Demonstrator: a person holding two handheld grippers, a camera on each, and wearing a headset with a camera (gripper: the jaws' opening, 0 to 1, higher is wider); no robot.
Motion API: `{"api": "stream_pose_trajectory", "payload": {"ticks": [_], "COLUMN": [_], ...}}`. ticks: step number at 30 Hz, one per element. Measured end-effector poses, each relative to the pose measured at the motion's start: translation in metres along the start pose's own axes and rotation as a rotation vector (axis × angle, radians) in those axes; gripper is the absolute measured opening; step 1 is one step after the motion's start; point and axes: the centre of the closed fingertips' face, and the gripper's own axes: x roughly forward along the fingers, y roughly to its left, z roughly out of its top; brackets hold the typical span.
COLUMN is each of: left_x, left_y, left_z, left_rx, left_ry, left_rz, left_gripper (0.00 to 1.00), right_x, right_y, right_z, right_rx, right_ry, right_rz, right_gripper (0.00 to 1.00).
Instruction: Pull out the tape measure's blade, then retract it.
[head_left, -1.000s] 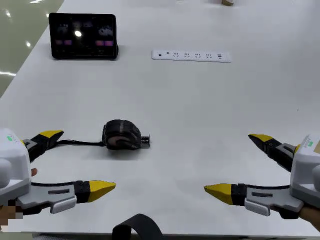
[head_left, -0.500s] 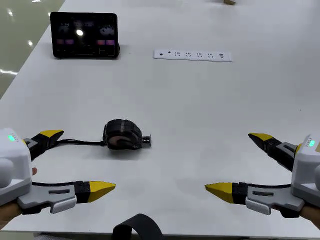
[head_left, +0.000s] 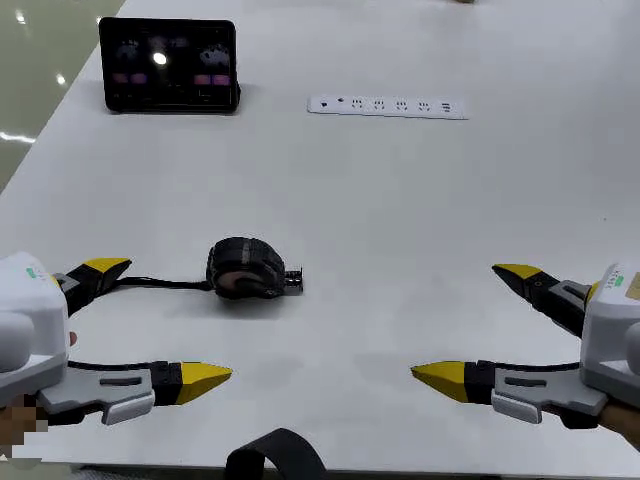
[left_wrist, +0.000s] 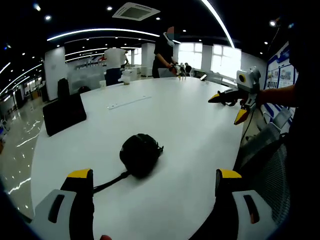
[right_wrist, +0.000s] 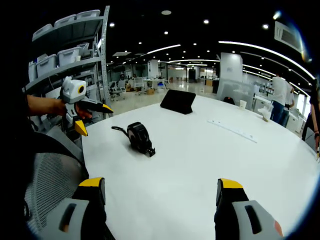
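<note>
The tape measure (head_left: 245, 268) lies on the worktop (head_left: 420, 200), at two o'clock from the left gripper (head_left: 170, 320) and ten o'clock from the right gripper (head_left: 456, 320). Both pairs of fingers (head_left: 205, 374) are spread apart.

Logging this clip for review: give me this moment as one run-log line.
stage: pre-grasp | tape measure: on table, retracted, untouched | left gripper: open, empty | right gripper: open, empty

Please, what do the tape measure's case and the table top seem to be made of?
The tape measure: its case looks like matte black plastic or rubber, dull with no sharp glints; which one cannot be told. The table: a smooth, even white top with no grain, probably laminate or painted board.
</note>
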Motion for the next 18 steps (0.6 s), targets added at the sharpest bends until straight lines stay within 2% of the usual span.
{"api": "stream_pose_trajectory", "payload": {"ticks": [9,18], "left_x": [0.008,0.015], "left_y": [0.005,0.012], "left_z": [-0.002,-0.005], "left_rx": [0.017,0.036], "left_ry": [0.022,0.048], "left_rz": [-0.013,-0.031], "left_gripper": [0.99,0.99], "right_x": [0.008,0.025], "right_y": [-0.002,-0.003], "right_z": [0.001,0.001], "right_rx": [-0.034,-0.084], "right_ry": [0.01,0.031], "right_rz": [0.028,0.075], "right_gripper": [0.88,0.83]}}
